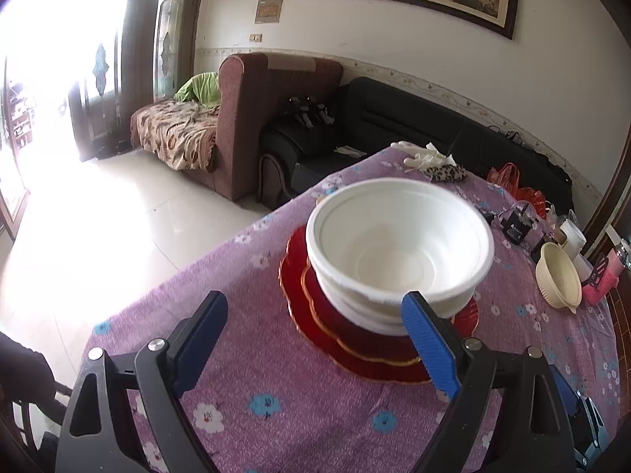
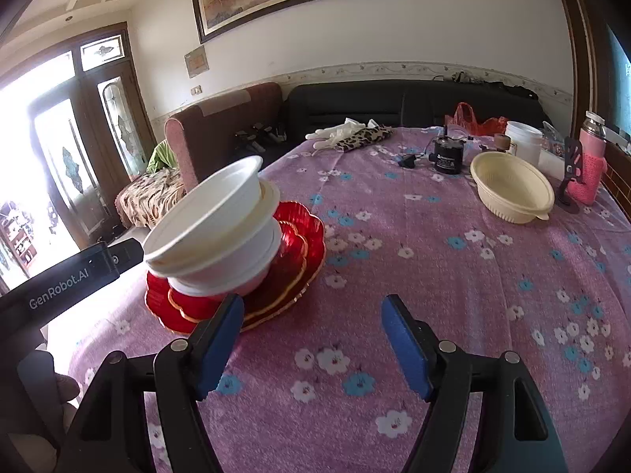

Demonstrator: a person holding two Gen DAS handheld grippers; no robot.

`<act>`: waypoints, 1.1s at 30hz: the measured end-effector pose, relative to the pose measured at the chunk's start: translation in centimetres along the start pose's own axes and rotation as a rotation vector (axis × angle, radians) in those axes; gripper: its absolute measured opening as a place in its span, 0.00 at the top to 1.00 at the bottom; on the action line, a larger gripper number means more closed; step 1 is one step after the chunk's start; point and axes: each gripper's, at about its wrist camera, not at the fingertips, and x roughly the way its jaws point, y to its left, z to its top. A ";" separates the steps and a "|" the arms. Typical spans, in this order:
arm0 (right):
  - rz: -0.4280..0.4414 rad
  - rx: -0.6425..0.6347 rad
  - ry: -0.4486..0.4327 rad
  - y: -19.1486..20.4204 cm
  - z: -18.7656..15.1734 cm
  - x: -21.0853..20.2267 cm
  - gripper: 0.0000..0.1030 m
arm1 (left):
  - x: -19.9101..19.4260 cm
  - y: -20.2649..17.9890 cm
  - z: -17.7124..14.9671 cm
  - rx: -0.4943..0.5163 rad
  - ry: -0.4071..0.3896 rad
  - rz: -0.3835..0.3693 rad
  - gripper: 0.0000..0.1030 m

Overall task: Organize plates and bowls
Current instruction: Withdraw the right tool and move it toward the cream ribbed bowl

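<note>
I am in a living room with sofas along the far wall and a framed painting above them, and my desk (image 2: 453, 276) wears a purple cloth with small flowers. Going left to right: my left tool (image 1: 315, 325) stands wide open with nothing between its pads, its right-hand finger just in front of the stack's near side; I cannot tell whether it touches. The stack of white bowls (image 2: 215, 232) sits on the red plates (image 2: 299, 252) near the left edge of the desk, and the top bowl leans noticeably. My right tool (image 2: 311, 325) is open too, empty, with only bare cloth between its pads, its left-hand finger close to the plates' rim. Further right, well apart, lies the cream bowl (image 2: 510, 187).

I judge the white bowls to be light, thin foam or plastic (easily dented, easily tipped), so I would pinch the rim gently and lift straight up. The red plates look glassy and stiffer, likely slippery and breakable; I would take them by the scalloped edge. The cream bowl looks like light plastic, best taken at the rim.

The only legible writing is "GenRobot.AI" on the left tool's body, seen in the right wrist view.
</note>
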 end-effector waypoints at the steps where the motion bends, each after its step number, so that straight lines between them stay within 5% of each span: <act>1: -0.004 -0.001 0.001 -0.1 -0.3 -0.1 0.25 | 0.0 0.0 -0.4 -0.002 0.006 0.001 0.13; 27: -0.078 0.170 0.008 -7.0 -6.0 -4.8 0.21 | -5.7 -7.7 -8.0 0.214 -0.119 -0.032 0.10; 33: -0.074 0.210 0.002 -8.5 -6.8 -5.7 0.21 | -7.8 -8.1 -8.5 0.207 -0.219 0.012 0.00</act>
